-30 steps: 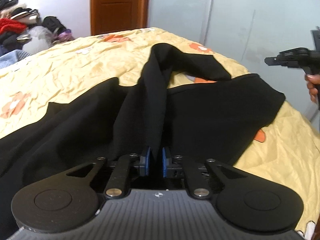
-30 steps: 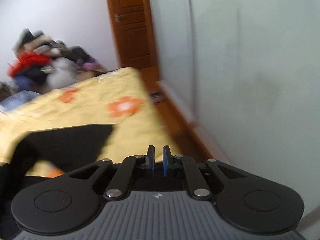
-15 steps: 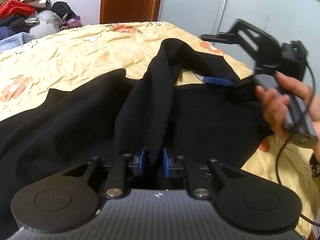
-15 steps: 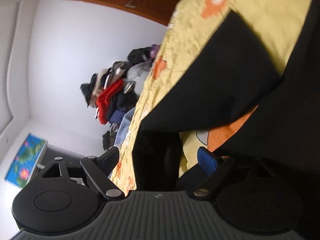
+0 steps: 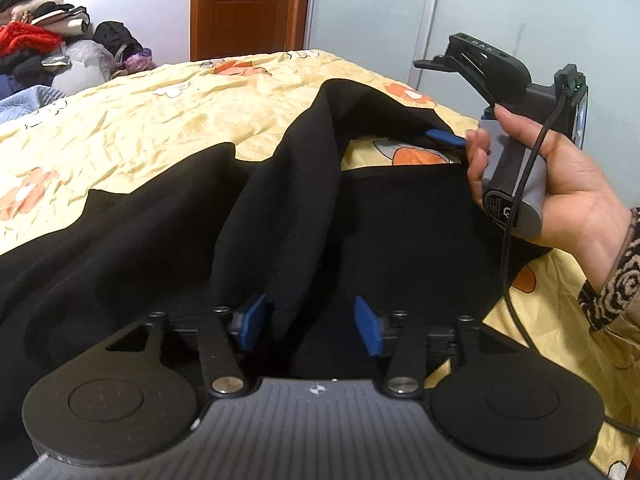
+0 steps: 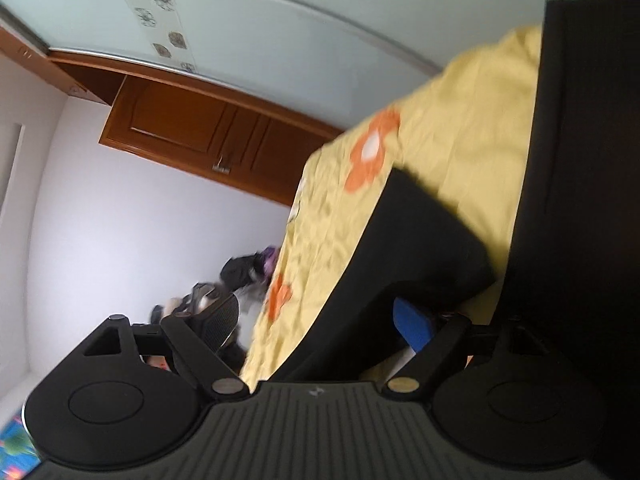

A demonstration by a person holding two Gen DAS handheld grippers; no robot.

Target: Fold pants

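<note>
Black pants [image 5: 400, 220] lie spread on a yellow flowered bedsheet [image 5: 140, 120]. A ridge of the cloth runs from the far leg end down between my left gripper's fingers. My left gripper [image 5: 308, 322] is open, its blue pads apart around that fold. My right gripper [image 5: 446, 138], held in a hand and rolled on its side, is open at the far leg's edge. In the right wrist view the black leg end [image 6: 400, 264] sits between its open fingers [image 6: 412, 326].
A pile of clothes [image 5: 44, 56] sits at the far left beyond the bed. A wooden door [image 5: 244, 4] and pale wardrobe panels [image 5: 372, 20] stand behind. The bed's right edge lies near the hand [image 5: 568, 188].
My left gripper has opened from shut on the fold. My right gripper came in from the right, rolled sideways, opened, and slid its fingers around the far leg edge.
</note>
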